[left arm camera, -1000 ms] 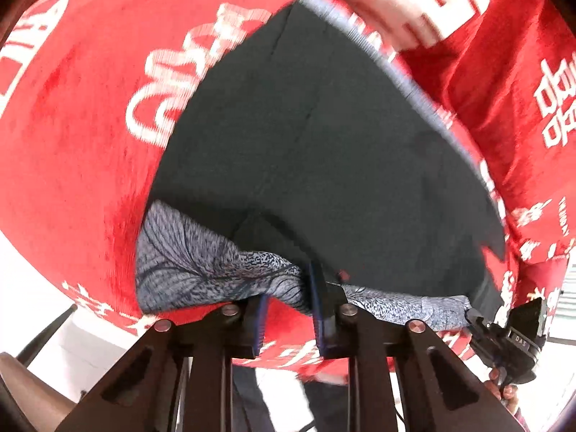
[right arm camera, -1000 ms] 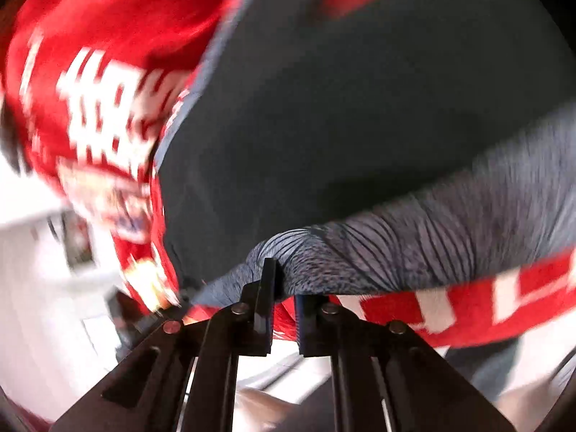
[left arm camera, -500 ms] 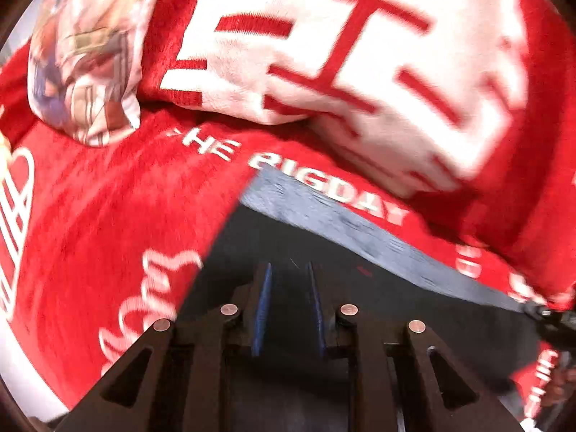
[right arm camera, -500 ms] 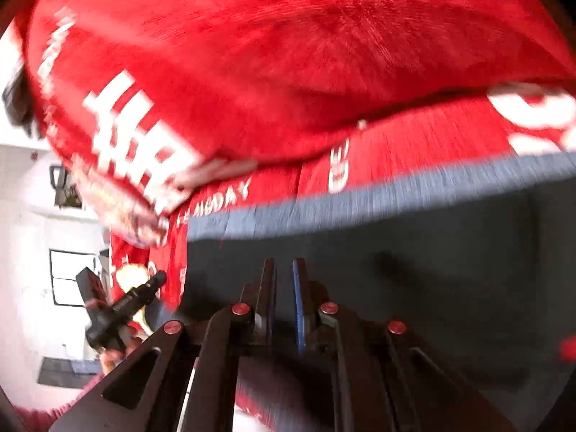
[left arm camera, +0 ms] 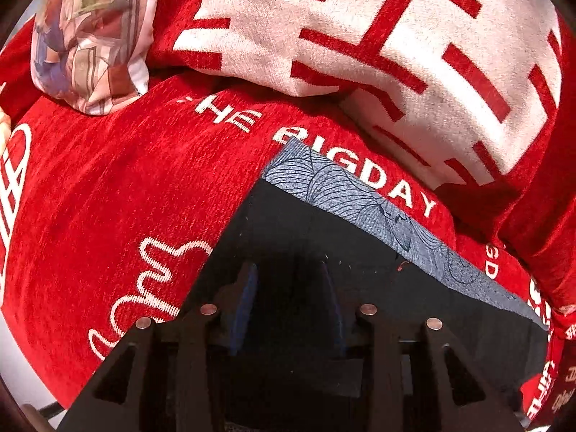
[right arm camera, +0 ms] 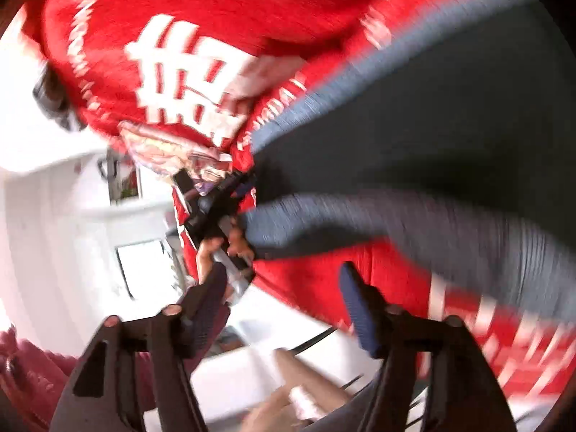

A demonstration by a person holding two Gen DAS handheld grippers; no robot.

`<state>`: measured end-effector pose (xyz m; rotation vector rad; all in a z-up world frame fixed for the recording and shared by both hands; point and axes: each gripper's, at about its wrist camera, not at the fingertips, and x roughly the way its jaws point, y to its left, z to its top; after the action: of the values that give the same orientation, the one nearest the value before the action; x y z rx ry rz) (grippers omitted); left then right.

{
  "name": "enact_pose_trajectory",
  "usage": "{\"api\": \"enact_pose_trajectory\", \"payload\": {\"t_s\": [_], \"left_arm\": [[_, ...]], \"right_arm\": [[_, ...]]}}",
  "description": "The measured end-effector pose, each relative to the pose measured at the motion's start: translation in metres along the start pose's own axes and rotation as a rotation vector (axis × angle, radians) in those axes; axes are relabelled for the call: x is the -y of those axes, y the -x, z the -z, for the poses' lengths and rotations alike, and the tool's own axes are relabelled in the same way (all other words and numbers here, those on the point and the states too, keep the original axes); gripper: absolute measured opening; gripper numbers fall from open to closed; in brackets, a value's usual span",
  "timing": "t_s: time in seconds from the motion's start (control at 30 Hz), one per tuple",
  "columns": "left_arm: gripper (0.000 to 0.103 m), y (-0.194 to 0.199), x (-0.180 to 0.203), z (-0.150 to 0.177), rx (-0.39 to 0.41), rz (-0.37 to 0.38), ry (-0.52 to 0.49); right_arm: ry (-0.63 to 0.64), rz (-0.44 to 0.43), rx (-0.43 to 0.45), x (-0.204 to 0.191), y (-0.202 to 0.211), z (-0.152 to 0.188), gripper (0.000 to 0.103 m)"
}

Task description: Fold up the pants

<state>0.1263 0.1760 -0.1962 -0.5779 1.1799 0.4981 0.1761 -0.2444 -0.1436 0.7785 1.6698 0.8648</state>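
Your left hand-held gripper (left arm camera: 288, 302) has just been opening: jaws slightly apart over the dark pants (left arm camera: 324, 237), pinching nothing. Right hand-held gripper (right arm camera: 284, 295) has also just spread wide, empty. Pants lie on the red blanket (left arm camera: 126, 187) near the pillows (left arm camera: 360, 36). Right view is blurred; the pants' near end is cut off.

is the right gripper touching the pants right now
Apart. In the right wrist view the right gripper has just opened; red blanket shows between its pads, and the pants lie beyond its fingertips.
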Motion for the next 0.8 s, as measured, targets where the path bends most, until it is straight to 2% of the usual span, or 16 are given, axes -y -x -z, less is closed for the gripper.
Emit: {"api": "enact_pose_trajectory", "payload": {"t_s": [0.07, 0.13, 0.23, 0.27, 0.33, 0.37, 0.4, 0.47, 0.53, 0.57, 0.63, 0.7, 0.8], "left_arm": [[0.038, 0.002, 0.002, 0.002, -0.001, 0.0, -0.018], [0.038, 0.003, 0.004, 0.004, 0.004, 0.0, -0.036], [0.038, 0.01, 0.008, 0.006, 0.021, 0.002, -0.064], [0.038, 0.013, 0.008, 0.008, 0.028, 0.0, -0.072], [0.038, 0.017, 0.008, 0.012, 0.041, -0.012, -0.082], [0.038, 0.02, 0.008, 0.014, 0.052, -0.027, -0.09], [0.038, 0.021, 0.008, 0.015, 0.06, -0.038, -0.096], [0.038, 0.02, 0.006, 0.014, 0.059, -0.059, -0.095], [0.038, 0.02, 0.005, 0.01, 0.056, -0.049, -0.086], [0.038, 0.019, 0.006, 0.004, 0.061, -0.046, -0.084], [0.038, 0.018, 0.012, -0.008, 0.074, -0.046, -0.082], [0.038, 0.017, 0.021, -0.028, 0.086, -0.029, -0.067], [0.038, 0.03, 0.034, -0.059, 0.147, -0.016, -0.067]], "right_arm": [[-0.108, -0.007, 0.036, 0.019, -0.005, 0.007, 0.073], [-0.198, 0.007, 0.095, 0.036, -0.005, -0.003, 0.073], [-0.331, -0.051, 0.207, 0.052, 0.001, -0.017, 0.073], [-0.38, -0.077, 0.231, 0.056, 0.005, -0.02, 0.073], [-0.445, -0.071, 0.244, 0.062, 0.007, -0.019, 0.073], [-0.475, -0.062, 0.243, 0.065, 0.007, -0.018, 0.067], [-0.494, -0.042, 0.247, 0.067, 0.008, -0.019, 0.041], [-0.499, 0.023, 0.246, 0.066, 0.003, -0.026, 0.009], [-0.442, 0.05, 0.248, 0.06, 0.005, -0.035, 0.009], [-0.356, 0.082, 0.249, 0.045, 0.006, -0.044, 0.009], [-0.268, 0.083, 0.258, 0.031, 0.008, -0.056, 0.009], [-0.256, 0.07, 0.268, 0.027, 0.009, -0.079, 0.009], [-0.261, 0.082, 0.263, 0.032, -0.005, -0.121, 0.009]]}}
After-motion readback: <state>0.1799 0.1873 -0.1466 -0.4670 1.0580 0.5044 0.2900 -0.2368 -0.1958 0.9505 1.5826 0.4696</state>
